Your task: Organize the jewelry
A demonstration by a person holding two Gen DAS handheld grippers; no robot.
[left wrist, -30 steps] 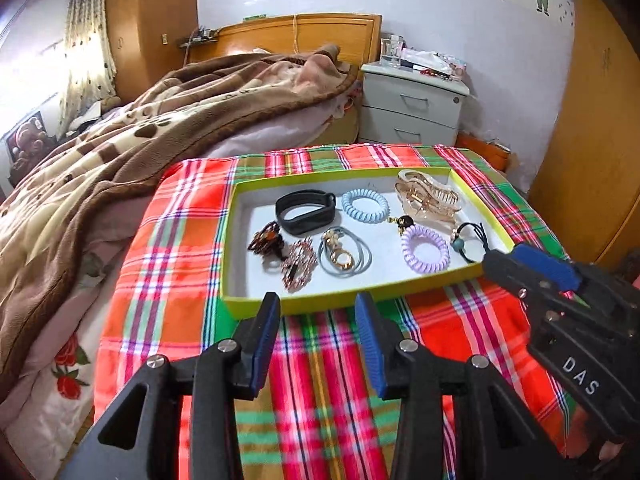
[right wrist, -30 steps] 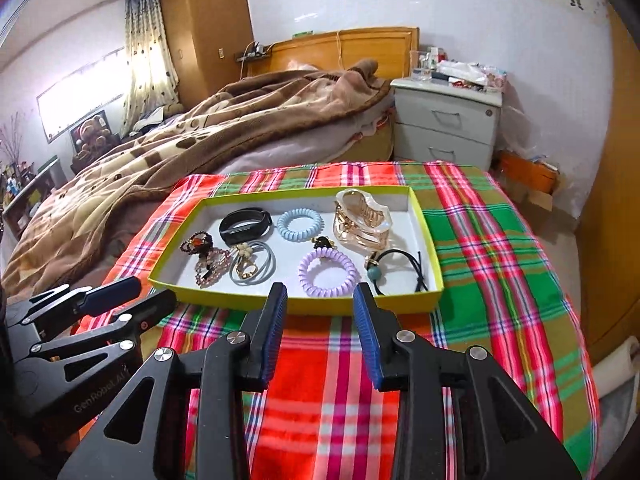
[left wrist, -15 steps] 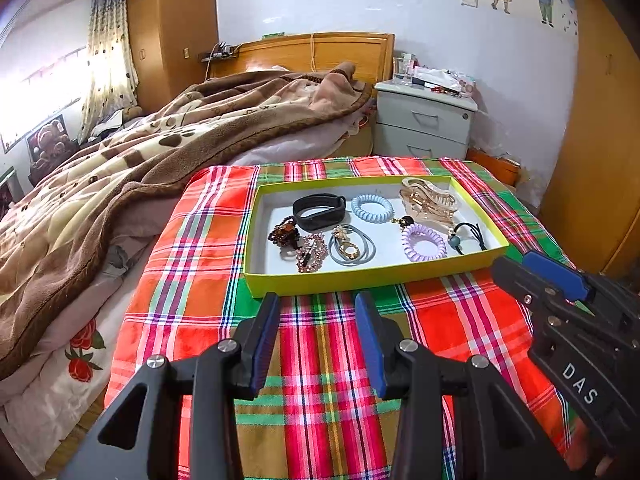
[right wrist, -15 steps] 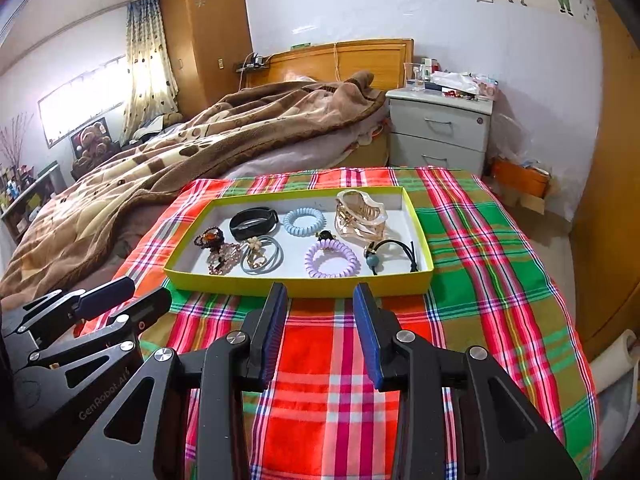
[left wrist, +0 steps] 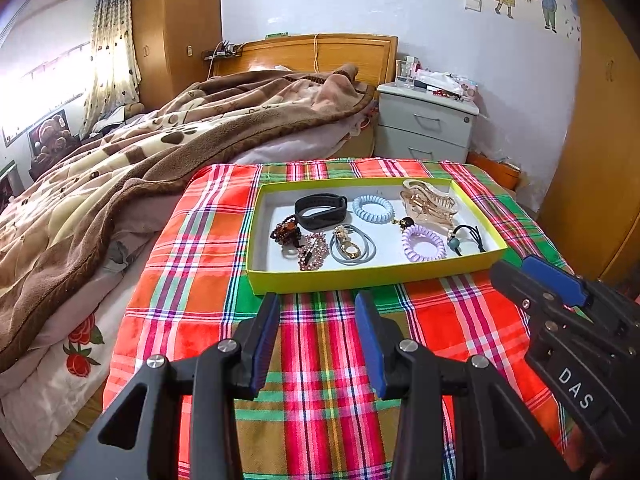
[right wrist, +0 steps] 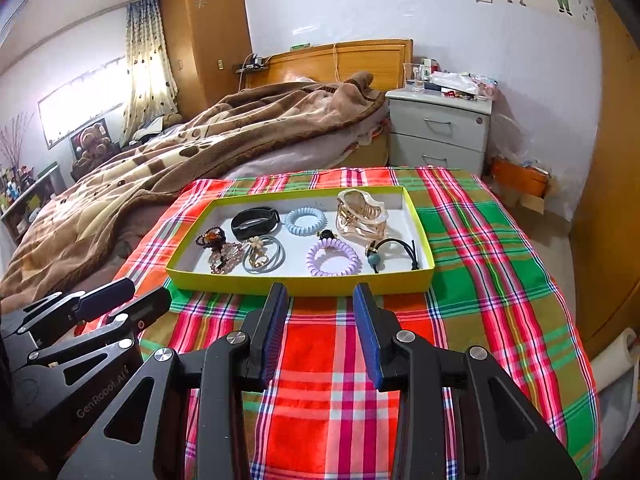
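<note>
A yellow-green tray (left wrist: 360, 279) (right wrist: 304, 285) sits on the plaid cloth and holds several pieces: a black band (left wrist: 320, 210) (right wrist: 254, 222), a blue coil tie (left wrist: 373, 209) (right wrist: 305, 221), a purple coil tie (left wrist: 423, 243) (right wrist: 333, 258), a gold claw clip (left wrist: 428, 202) (right wrist: 360, 216), a black tie with a teal bead (left wrist: 466, 236) (right wrist: 394, 254), grey rings with a gold clasp (left wrist: 352, 244) and a beaded brooch (left wrist: 312, 252). My left gripper (left wrist: 317, 312) is open and empty, short of the tray. My right gripper (right wrist: 320, 302) is open and empty, just before the tray's near wall.
The plaid cloth (left wrist: 320, 360) covers a low table at the foot of a bed with a brown blanket (left wrist: 160, 152). A grey nightstand (left wrist: 426, 128) stands behind. A wooden wardrobe (right wrist: 616, 200) is at the right. Each gripper shows in the other's view (left wrist: 560, 320) (right wrist: 80, 320).
Both grippers have drawn back and up from the tray, which now looks smaller and farther. Both stay open and empty. The items in the tray have not moved.
</note>
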